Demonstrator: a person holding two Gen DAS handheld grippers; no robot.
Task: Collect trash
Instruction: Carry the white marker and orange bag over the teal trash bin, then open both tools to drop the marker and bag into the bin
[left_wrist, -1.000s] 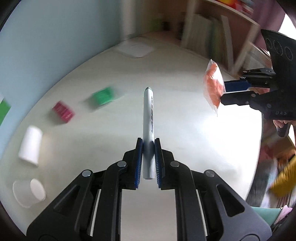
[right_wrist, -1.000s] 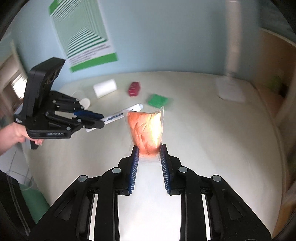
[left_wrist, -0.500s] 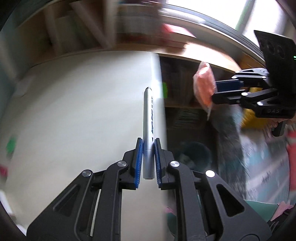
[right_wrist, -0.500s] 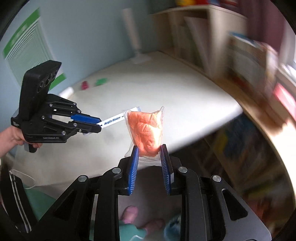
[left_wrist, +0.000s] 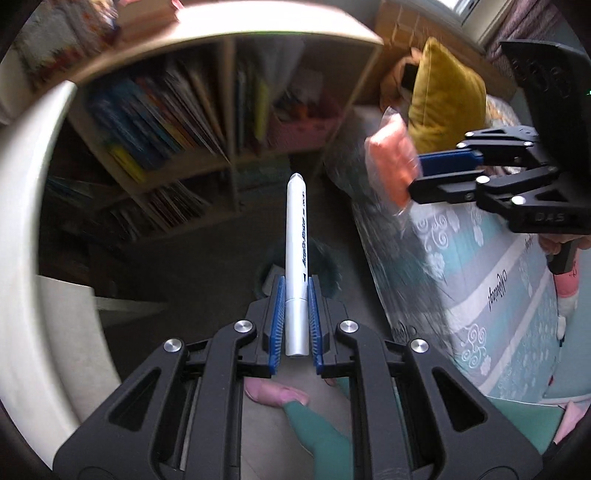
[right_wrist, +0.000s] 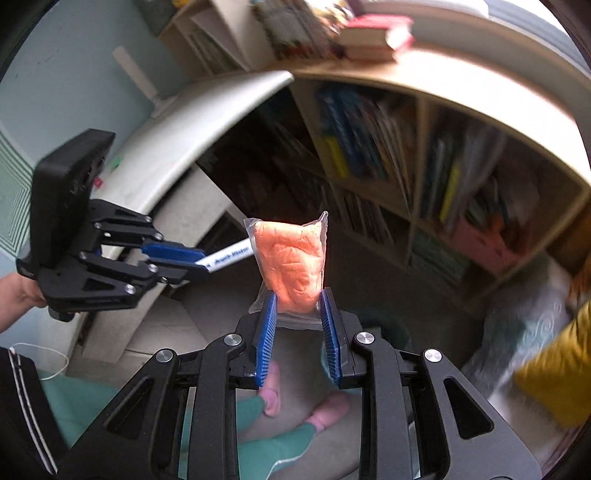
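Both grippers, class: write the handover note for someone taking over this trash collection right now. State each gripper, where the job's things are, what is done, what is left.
Left gripper: shut on the white marker, which sticks out forward past the fingers.
Right gripper: shut on the clear bag of orange material, held by its lower end.
Where: both items are in the air, off the white table, over the floor by the bookshelf. A dark round bin sits on the floor beyond the left fingers.
Done: both pieces picked up.
Left: nothing dropped yet; probably release both into the bin.
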